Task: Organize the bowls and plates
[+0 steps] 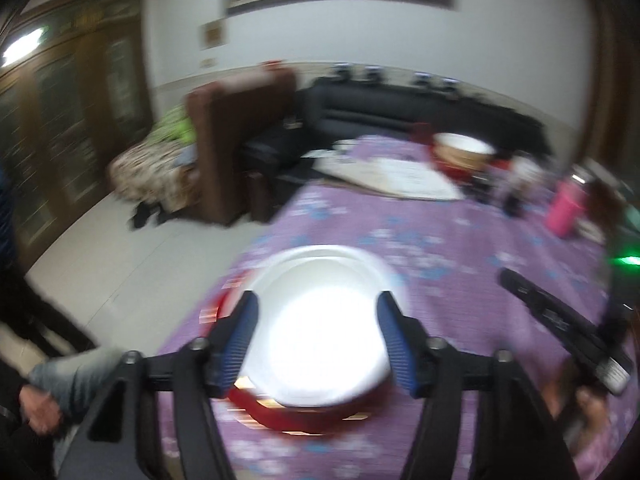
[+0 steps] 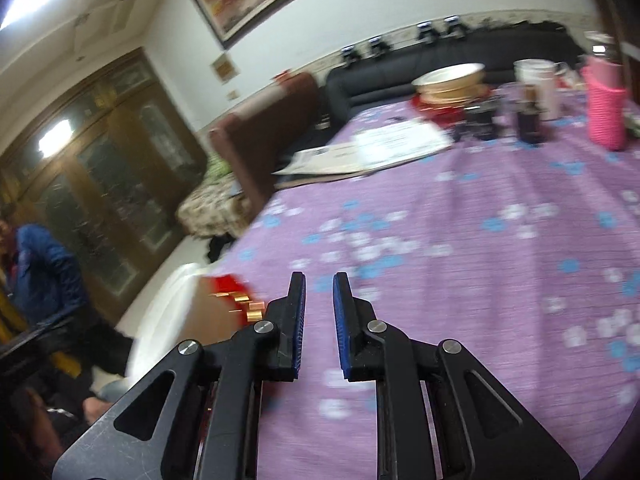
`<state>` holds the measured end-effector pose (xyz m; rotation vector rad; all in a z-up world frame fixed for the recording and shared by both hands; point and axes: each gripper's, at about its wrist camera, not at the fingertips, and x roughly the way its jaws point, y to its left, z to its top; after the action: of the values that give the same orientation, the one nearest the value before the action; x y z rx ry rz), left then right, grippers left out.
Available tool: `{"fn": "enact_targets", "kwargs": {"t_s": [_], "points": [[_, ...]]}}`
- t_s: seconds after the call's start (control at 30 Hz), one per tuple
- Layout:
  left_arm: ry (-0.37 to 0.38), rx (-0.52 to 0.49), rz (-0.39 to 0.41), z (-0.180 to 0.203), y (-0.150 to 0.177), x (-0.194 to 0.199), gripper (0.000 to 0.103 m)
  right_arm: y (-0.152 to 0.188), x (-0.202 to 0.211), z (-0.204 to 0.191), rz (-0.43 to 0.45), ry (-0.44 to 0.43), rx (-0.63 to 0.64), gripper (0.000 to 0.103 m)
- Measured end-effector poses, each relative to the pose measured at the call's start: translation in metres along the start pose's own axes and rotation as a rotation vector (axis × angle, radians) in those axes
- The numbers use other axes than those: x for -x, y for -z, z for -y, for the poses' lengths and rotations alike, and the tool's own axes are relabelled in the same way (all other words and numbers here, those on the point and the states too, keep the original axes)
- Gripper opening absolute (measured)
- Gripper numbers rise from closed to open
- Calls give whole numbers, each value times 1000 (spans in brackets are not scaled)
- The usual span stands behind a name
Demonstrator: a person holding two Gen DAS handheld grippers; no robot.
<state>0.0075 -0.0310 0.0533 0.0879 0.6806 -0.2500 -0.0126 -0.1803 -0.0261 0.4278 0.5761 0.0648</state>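
In the left wrist view, a white plate (image 1: 320,320) is seen lying on a red plate (image 1: 296,412) at the near edge of the counter (image 1: 460,248), which is covered with a purple flowered cloth. The left hand-held gripper (image 1: 316,312) is held over this stack with its jaws standing apart, one blue pad at each side of the white plate; no pressing on the rim can be made out through the blur, so the plate is judged to be set down and released rather than held. A second stack, a cream bowl (image 1: 464,148) on red ware, is seen at the far end of the counter, well apart from the near stack, beside papers (image 1: 392,176) and a pink bottle (image 1: 566,208). In the right wrist view, the right hand-held gripper (image 2: 319,292) is shown nearly closed, with only a narrow gap between its pads and nothing in it. The red plate (image 2: 226,284) with gold marks is glimpsed just left of it at the counter's edge, and the bowl stack (image 2: 450,80) is seen far off near a white cup (image 2: 536,84). One stacking step is judged done; bringing the far bowl and its red ware together with the near stack appears to be left.
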Motion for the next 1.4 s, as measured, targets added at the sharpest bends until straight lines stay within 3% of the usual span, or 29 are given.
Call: {"fn": "enact_targets", "kwargs": {"t_s": [0.07, 0.13, 0.17, 0.27, 0.4, 0.53, 0.67, 0.7, 0.77, 0.83, 0.9, 0.97, 1.07, 1.17, 1.4], "points": [[60, -77, -1, 36, 3, -4, 69, -3, 12, 26, 20, 63, -6, 14], [104, -150, -10, 72, 9, -13, 81, -7, 23, 47, 33, 134, -3, 14], [127, -197, -22, 95, 15, -23, 82, -10, 29, 60, 39, 181, 6, 14], [161, -282, -84, 137, 29, -51, 82, -12, 44, 89, 35, 326, 49, 37], [181, -321, -133, 180, 39, -97, 82, -11, 54, 136, 1, 487, 60, 40], [177, -273, -206, 199, 37, -147, 82, -5, 53, 174, -58, 562, 19, 40], [148, -230, -246, 202, 39, -175, 82, -2, 52, 191, -68, 593, -40, 40], [169, -208, -238, 198, 39, -177, 82, -1, 49, 192, -74, 602, -38, 39], [168, -195, -217, 196, 39, -180, 86, 4, 42, 196, -98, 641, -41, 39], [163, -179, -219, 193, 39, -184, 96, 9, 35, 199, -140, 637, -60, 41], [155, -180, -234, 194, 39, -188, 102, 8, 35, 198, -132, 643, -59, 49], [155, -180, -235, 193, 38, -190, 102, 9, 34, 199, -138, 637, -60, 57], [156, -180, -236, 193, 39, -190, 103, 9, 28, 200, -171, 687, -56, 89], [157, -179, -236, 194, 39, -190, 103, 9, 30, 210, -179, 690, -105, 103], [157, -179, -236, 194, 39, -191, 103, 10, 29, 209, -183, 697, -99, 103]]}}
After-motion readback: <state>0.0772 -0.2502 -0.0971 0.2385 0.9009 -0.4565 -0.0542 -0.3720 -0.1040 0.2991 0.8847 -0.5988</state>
